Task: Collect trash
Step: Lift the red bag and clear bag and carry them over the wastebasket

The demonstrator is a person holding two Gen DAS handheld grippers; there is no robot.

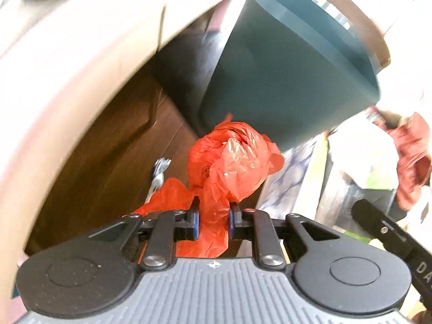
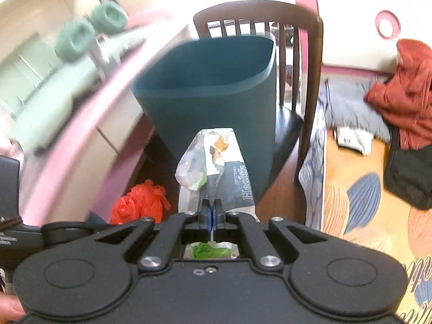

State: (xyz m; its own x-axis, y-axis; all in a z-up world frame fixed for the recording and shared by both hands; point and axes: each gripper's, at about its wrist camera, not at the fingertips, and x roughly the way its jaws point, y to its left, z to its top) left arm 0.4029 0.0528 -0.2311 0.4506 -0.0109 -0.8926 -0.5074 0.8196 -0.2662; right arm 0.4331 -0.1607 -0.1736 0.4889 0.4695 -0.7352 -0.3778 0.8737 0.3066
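My left gripper [image 1: 213,220] is shut on a crumpled red plastic bag [image 1: 232,162], held just below and in front of a dark teal trash bin [image 1: 283,62]. My right gripper [image 2: 211,210] is shut on a clear and white plastic bag [image 2: 205,156] with printed packaging inside, held in front of the same bin [image 2: 210,86], whose open mouth faces up. The red bag also shows at lower left in the right wrist view [image 2: 140,202]. The right gripper's body shows at the right edge of the left wrist view [image 1: 391,232].
A dark wooden chair [image 2: 297,54] stands right behind the bin. A pink-edged desk [image 2: 81,124] runs along the left. A bed with a patterned cover [image 2: 364,202] and red clothing [image 2: 405,94] lies to the right. The floor is dark wood [image 1: 108,167].
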